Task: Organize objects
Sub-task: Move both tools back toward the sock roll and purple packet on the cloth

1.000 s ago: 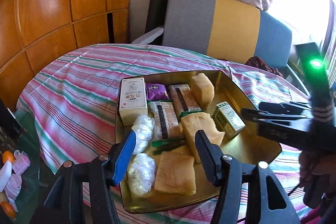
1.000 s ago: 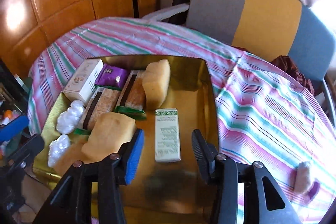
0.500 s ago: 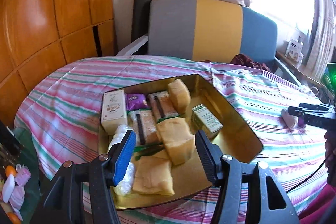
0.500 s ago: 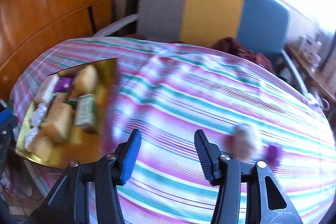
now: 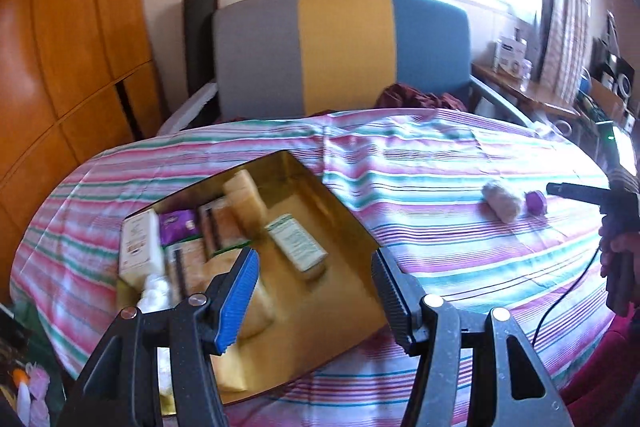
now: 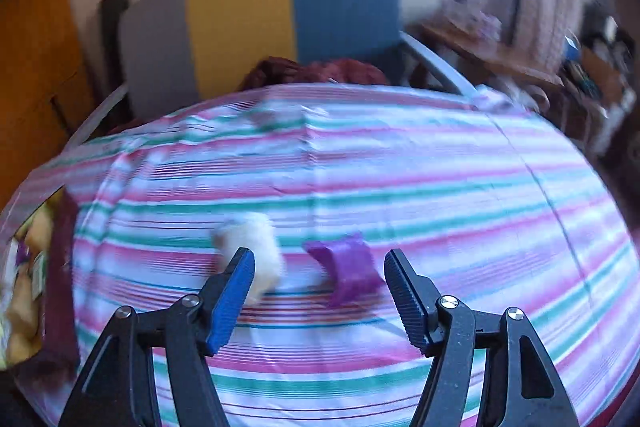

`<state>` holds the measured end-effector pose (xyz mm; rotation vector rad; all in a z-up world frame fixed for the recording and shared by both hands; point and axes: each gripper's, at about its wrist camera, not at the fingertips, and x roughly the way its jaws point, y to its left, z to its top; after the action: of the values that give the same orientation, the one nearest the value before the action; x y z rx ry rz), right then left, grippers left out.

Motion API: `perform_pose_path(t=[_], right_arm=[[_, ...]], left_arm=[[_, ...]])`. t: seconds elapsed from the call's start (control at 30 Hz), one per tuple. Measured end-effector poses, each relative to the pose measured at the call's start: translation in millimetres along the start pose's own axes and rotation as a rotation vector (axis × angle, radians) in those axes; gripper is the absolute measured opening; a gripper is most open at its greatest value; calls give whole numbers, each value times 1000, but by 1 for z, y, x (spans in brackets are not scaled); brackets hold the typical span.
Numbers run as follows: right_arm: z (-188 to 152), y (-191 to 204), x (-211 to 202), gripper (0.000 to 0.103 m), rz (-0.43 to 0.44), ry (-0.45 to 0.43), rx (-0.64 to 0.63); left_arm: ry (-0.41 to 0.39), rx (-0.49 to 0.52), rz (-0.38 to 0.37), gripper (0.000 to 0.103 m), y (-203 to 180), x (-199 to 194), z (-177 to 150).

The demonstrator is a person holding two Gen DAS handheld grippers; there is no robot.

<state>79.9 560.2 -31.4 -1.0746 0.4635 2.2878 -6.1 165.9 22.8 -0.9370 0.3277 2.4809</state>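
Most of the sorting looks done. The gold tray [image 5: 352, 227] on the striped surface [image 5: 420, 187] already holds a white box [image 5: 140, 247], a purple packet [image 5: 178, 229], wrapped bars [image 5: 216, 223], tan blocks [image 5: 246, 193], a small green-and-white box [image 5: 296, 243] and white wrapped lumps [image 5: 158, 291], packed mainly into the tray's left half, with bare gold floor on its right half.

Two things are left outside the tray, well to its right on the cloth: a pale wrapped roll [image 6: 252, 247] and a small purple packet [image 6: 348, 267], lying just beside each other.

The right gripper [image 6: 319, 291] hovers over that pair, its fingers wide and holding nothing, with the purple packet between them and the roll by the left finger. The left gripper [image 5: 316, 291] hangs over the tray's near edge, its fingers also wide and holding nothing.

Judging by this, what remains is to carry those two strays into the tray's free right half. The right view is blurred, so finer detail of both items is unclear.
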Motion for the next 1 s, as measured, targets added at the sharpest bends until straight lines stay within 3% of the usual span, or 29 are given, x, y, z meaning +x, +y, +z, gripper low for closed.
perform_pose_path(t=[0.17, 0.63, 1.0], right_arm=[[5, -25, -1, 69, 40, 16, 129], [4, -44, 1, 75, 34, 50, 220], [2, -72, 1, 76, 29, 59, 363]], left_arm=[[8, 59, -10, 59, -30, 11, 8], [60, 154, -88, 59, -93, 44, 24], [185, 97, -257, 59, -144, 99, 41]])
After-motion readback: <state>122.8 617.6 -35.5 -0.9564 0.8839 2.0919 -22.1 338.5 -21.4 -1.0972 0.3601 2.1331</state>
